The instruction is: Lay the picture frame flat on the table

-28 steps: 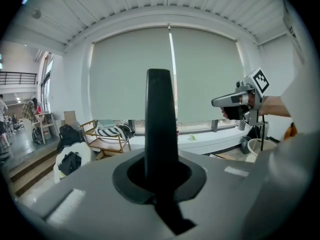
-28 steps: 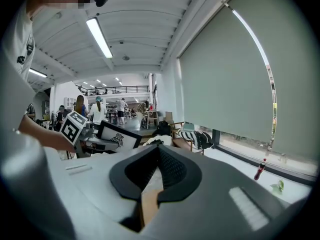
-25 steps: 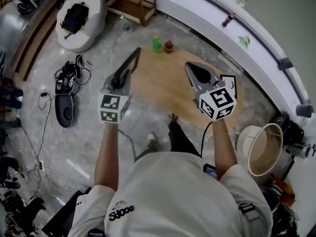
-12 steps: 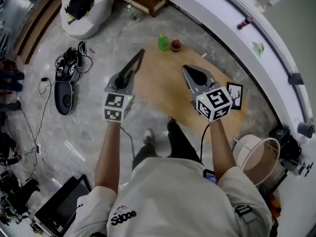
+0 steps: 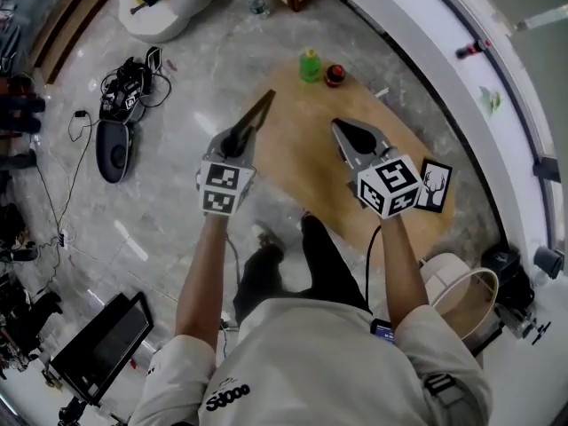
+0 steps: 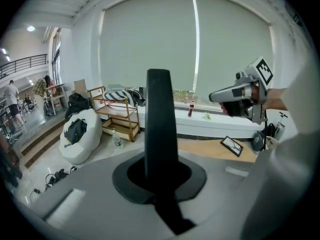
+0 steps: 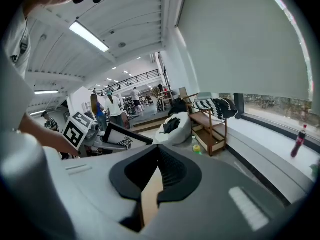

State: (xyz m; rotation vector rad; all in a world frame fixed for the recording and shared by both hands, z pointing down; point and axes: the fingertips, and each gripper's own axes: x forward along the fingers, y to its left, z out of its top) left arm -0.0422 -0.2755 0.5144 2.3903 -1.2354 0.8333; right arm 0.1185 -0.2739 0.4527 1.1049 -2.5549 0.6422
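Note:
The picture frame (image 5: 435,185) is black with a white antler picture and seems to lie flat near the right end of the oval wooden table (image 5: 302,149). It also shows small in the left gripper view as the frame (image 6: 232,145). My left gripper (image 5: 266,98) hovers over the table's left edge, its long black jaws shut with nothing between them (image 6: 159,79). My right gripper (image 5: 342,128) is held above the table's middle, just left of the frame and apart from it. Its jaws meet in a line (image 7: 159,154) and hold nothing.
A green bottle (image 5: 309,64) and a small dark red thing (image 5: 335,75) stand at the table's far end. A white round bin (image 5: 461,295) sits right of the person. Cables and a black device (image 5: 115,149) lie on the floor at left. A white window ledge (image 5: 417,34) curves behind the table.
The head view has shifted, so the frame now shows whole to the right of the right gripper's cube instead of partly behind it. Both grippers stay shut above the table.

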